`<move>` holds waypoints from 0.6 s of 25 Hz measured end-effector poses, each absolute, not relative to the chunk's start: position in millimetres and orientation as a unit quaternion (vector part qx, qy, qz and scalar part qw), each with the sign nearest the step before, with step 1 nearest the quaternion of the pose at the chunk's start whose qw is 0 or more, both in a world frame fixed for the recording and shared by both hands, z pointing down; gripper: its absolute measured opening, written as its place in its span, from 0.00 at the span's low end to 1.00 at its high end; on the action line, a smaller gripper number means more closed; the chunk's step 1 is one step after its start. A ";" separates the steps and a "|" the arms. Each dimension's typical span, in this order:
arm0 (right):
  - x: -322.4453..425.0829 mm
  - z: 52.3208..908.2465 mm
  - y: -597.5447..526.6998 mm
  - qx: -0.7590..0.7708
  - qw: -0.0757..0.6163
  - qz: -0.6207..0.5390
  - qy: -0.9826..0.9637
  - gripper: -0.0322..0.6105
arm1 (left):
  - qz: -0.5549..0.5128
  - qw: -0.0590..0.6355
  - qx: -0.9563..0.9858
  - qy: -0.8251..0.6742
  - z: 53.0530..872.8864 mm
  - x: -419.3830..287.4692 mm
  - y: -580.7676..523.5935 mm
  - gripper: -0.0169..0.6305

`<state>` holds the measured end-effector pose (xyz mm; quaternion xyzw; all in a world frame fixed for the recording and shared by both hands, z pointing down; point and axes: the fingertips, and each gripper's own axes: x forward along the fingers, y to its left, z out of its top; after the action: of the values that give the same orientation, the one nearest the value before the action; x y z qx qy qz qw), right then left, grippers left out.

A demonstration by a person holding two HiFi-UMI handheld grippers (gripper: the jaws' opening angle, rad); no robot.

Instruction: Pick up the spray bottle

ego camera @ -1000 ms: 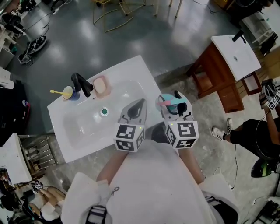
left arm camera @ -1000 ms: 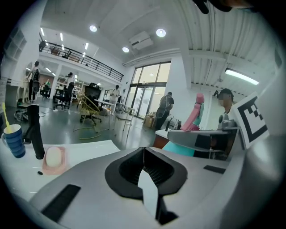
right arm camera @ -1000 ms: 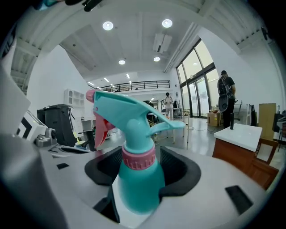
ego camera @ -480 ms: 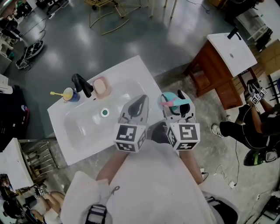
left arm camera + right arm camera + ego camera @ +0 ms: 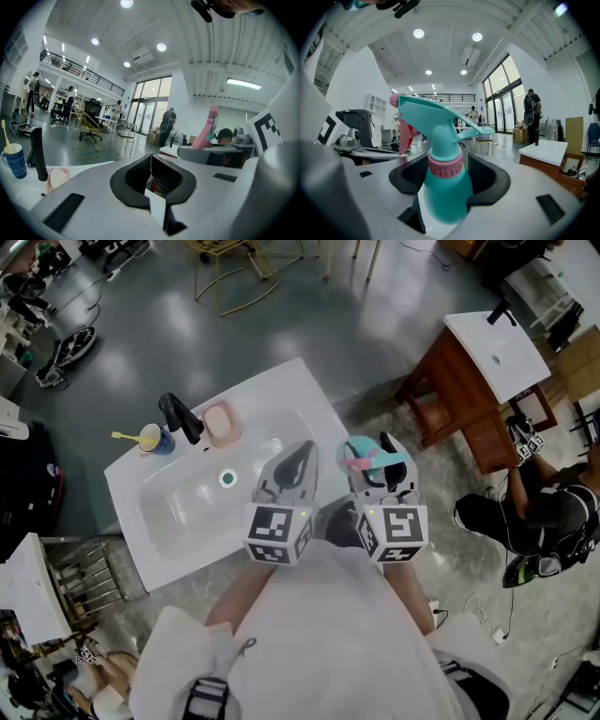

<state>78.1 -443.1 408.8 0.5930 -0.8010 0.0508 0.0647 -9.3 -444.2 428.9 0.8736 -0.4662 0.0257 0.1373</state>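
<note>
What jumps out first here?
The teal spray bottle, with a pink collar and trigger, stands upright between the jaws of the right gripper and fills that gripper's view. The left gripper beside it is shut and empty, seen over the white sink from the head view. At the sink's far side stand a black faucet, a pink dish and a blue cup.

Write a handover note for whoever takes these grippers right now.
Left gripper: jaws shut, nothing in them, held over the near edge of the white sink.
Right gripper: shut on the teal spray bottle, which is upright, nozzle on top, in the air just right of the sink.
Done: the bottle is picked up.
Left: nothing of the pick itself; just hold the grip firm.
</note>
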 end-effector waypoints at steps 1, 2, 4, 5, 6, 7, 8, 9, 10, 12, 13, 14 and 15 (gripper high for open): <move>78.6 409.1 -442.3 0.593 0.066 0.051 -0.801 0.49 | 0.026 0.137 0.874 -0.466 428.6 -8.7 -443.4 0.07; 79.3 409.6 -441.3 0.593 0.067 0.050 -0.801 0.49 | 0.027 0.136 0.874 -0.466 428.5 -7.8 -442.5 0.07; 80.6 411.0 -439.3 0.593 0.068 0.051 -0.800 0.49 | 0.028 0.135 0.874 -0.465 428.6 -6.2 -440.4 0.07; 80.9 411.6 -438.4 0.593 0.068 0.052 -0.801 0.49 | 0.028 0.135 0.875 -0.465 428.6 -5.6 -439.3 0.07; 80.9 412.1 -437.5 0.593 0.067 0.053 -0.801 0.49 | 0.028 0.134 0.875 -0.465 428.6 -5.2 -438.4 0.07; 80.7 412.4 -436.8 0.592 0.067 0.053 -0.801 0.49 | 0.029 0.133 0.875 -0.465 428.4 -5.0 -437.6 0.07; 80.4 412.7 -436.2 0.591 0.068 0.053 -0.802 0.49 | 0.030 0.132 0.875 -0.465 428.3 -4.9 -437.0 0.07; 80.3 412.9 -435.7 0.590 0.067 0.053 -0.803 0.49 | 0.031 0.131 0.875 -0.465 428.3 -4.7 -436.7 0.07; 80.3 413.1 -435.3 0.590 0.067 0.053 -0.803 0.49 | 0.032 0.131 0.875 -0.465 428.3 -4.3 -436.3 0.07; 80.3 413.9 -434.7 0.589 0.068 0.054 -0.803 0.49 | 0.034 0.130 0.875 -0.465 428.3 -3.9 -435.5 0.07; 80.1 414.5 -434.3 0.589 0.069 0.055 -0.804 0.49 | 0.034 0.130 0.875 -0.465 428.3 -4.0 -434.9 0.07; 80.0 414.9 -433.8 0.588 0.070 0.055 -0.804 0.49 | 0.035 0.130 0.875 -0.465 428.3 -4.0 -434.4 0.07; 79.9 415.2 -433.5 0.588 0.070 0.054 -0.804 0.49 | 0.035 0.129 0.875 -0.466 428.4 -3.9 -434.0 0.07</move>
<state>79.9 -433.5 415.2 0.5879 -0.8040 0.0544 0.0703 -3.9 -434.0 428.4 0.8748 -0.4655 0.0354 0.1294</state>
